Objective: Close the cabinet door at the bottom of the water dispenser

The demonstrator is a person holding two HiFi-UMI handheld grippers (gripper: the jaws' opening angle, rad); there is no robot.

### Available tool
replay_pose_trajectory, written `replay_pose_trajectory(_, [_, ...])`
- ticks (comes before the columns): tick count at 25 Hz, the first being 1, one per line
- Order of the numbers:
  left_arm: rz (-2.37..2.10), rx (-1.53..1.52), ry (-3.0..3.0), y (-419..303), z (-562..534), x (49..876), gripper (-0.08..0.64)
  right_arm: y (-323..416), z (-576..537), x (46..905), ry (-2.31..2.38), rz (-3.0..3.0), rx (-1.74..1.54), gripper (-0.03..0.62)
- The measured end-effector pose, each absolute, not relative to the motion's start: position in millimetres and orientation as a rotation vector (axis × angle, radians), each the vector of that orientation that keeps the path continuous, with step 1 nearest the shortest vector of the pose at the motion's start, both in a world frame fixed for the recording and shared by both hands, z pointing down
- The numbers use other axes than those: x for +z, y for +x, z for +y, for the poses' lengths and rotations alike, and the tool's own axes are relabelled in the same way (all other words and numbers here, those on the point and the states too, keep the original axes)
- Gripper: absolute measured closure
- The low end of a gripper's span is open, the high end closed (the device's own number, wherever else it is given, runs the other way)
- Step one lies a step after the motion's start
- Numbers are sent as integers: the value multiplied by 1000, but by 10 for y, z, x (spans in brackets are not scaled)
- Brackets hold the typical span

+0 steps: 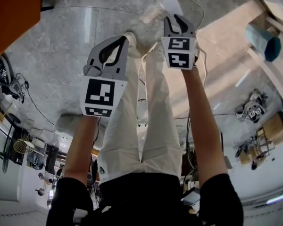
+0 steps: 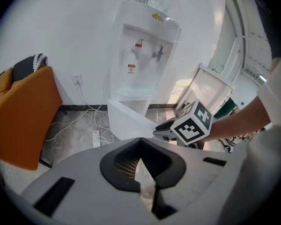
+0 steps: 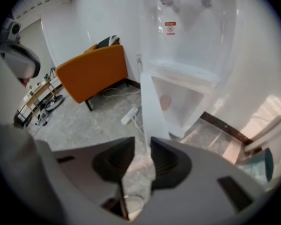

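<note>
tongs first: the left tongs (image 2: pixel 140 143) were pressed together at the tips with nothing between them, and hung over the grey stone floor (image 2: pixel 75 132), a little back from the water dispenser (image 2: pixel 141 64). the right tongs (image 3: pixel 143 142) were spread, with a clear gap between their ribbed black pads (image 3: pixel 168 161). the free edge of the cabinet door (image 3: pixel 152 104) lined up with that gap, though whether either pad touched it could not be told. the white dispenser stood against the white wall at the floor's far edge, with a red tap (image 2: pixel 138 44) and a darker tap (image 2: pixel 159 53) side by side on its front. at its foot the cabinet door stood swung wide open, edge toward the person, leaving the lower compartment (image 3: pixel 180 100) bare to view. left of the dispenser an orange chair (image 2: pixel 18 121) sat near the wall. a white power strip (image 2: pixel 96 138) lay on the floor between chair and door, its cables trailing to the wall. in the head view both arms reached out over the person's pale trousers (image 1: pixel 141 126).
</note>
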State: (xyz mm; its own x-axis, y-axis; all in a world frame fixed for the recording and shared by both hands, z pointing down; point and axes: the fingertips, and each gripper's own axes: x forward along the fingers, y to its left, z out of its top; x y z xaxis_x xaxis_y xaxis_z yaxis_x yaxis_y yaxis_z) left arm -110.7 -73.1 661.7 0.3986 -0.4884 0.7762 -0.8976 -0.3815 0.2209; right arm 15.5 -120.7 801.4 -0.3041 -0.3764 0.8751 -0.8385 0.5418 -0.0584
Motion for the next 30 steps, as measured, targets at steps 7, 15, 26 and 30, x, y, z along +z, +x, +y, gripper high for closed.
replay_pose_trajectory(7, [-1145, 800, 2014, -914, -810, 6673, 548, 408, -1384, 8018, 1069, -1887, 658, 474])
replay_pose_trajectory(15, [-1124, 815, 2049, -764, -917, 6709, 549, 621, -1574, 8014, 1148, -1874, 643, 486])
replay_pose_trajectory(26, [-1072, 809, 2060, -545, -919, 6773, 549, 814, -1771, 7996, 1223, -1881, 617, 505])
replay_pose_trajectory(30, [-1068, 820, 2070, -529, -962, 6795, 548, 882, -1852, 7999, 1248, -1883, 609, 505])
